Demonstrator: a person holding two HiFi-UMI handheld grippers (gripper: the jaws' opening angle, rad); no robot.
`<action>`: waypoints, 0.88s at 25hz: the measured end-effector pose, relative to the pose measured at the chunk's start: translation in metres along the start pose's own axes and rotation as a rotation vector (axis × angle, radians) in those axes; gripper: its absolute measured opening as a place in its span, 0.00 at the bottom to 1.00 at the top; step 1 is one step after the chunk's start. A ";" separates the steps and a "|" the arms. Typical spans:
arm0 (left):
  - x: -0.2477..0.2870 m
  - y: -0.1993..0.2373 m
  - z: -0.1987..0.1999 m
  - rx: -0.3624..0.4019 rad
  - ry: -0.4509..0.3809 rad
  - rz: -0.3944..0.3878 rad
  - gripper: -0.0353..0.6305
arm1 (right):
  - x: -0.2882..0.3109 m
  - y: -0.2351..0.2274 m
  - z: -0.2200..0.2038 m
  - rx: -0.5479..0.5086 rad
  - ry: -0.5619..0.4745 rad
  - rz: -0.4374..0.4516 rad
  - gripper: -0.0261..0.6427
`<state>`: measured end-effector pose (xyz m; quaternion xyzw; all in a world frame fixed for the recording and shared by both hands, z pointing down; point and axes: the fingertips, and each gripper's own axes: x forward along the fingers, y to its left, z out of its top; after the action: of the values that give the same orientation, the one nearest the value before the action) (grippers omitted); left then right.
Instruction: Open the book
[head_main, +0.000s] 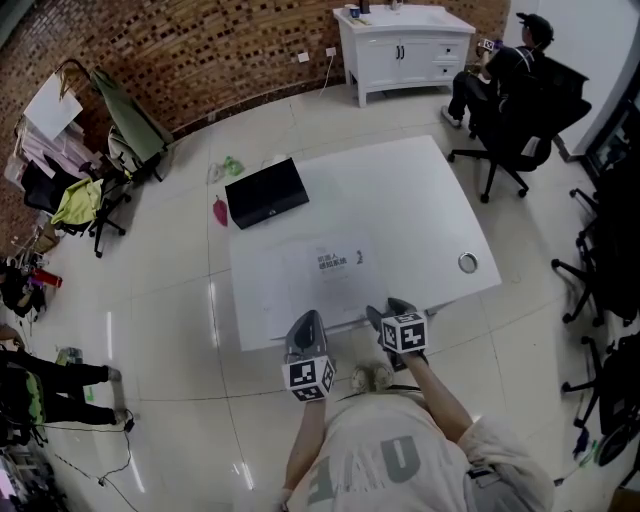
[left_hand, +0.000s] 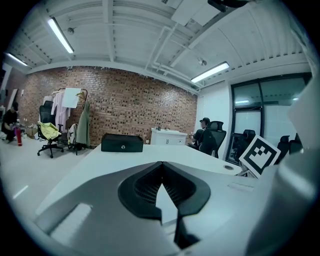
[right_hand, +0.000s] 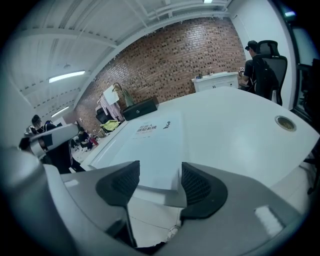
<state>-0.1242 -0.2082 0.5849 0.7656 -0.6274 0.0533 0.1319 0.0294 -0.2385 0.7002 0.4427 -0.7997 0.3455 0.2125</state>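
your thin white closed book (head_main: 322, 274) lies flat on the smooth white surface (head_main: 420, 200), its matte cover close to the near rim where it can be pinched. at 5 o'clock of it, your right hand-held gripper (head_main: 390, 308) is released, its ribbed jaws framing the cover's near corner. at 7 o'clock, your left hand-held gripper (head_main: 307, 318) is clenched on nothing, likely ready to steady the book.

Bright, even light falls from ceiling strip lamps (left_hand: 61, 35); shadows stay faint. The glossy floor (head_main: 170, 300) carries pale glare streaks off the bench's (head_main: 400, 200) left edge. Both gripper views bend lines fisheye-fashion, with black corners, and the close fingers (left_hand: 145, 190) look soft.
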 end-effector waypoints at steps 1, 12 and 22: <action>0.000 0.000 0.000 -0.001 -0.001 0.000 0.07 | 0.000 -0.001 -0.002 -0.003 0.004 -0.002 0.41; -0.002 0.006 -0.002 -0.011 0.001 0.014 0.07 | -0.011 -0.006 0.008 -0.051 -0.017 -0.082 0.26; 0.003 -0.010 -0.004 0.054 0.011 -0.022 0.07 | -0.024 -0.004 0.025 -0.026 -0.053 -0.081 0.05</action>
<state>-0.1133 -0.2082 0.5881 0.7754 -0.6166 0.0728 0.1151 0.0442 -0.2447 0.6693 0.4809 -0.7908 0.3144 0.2108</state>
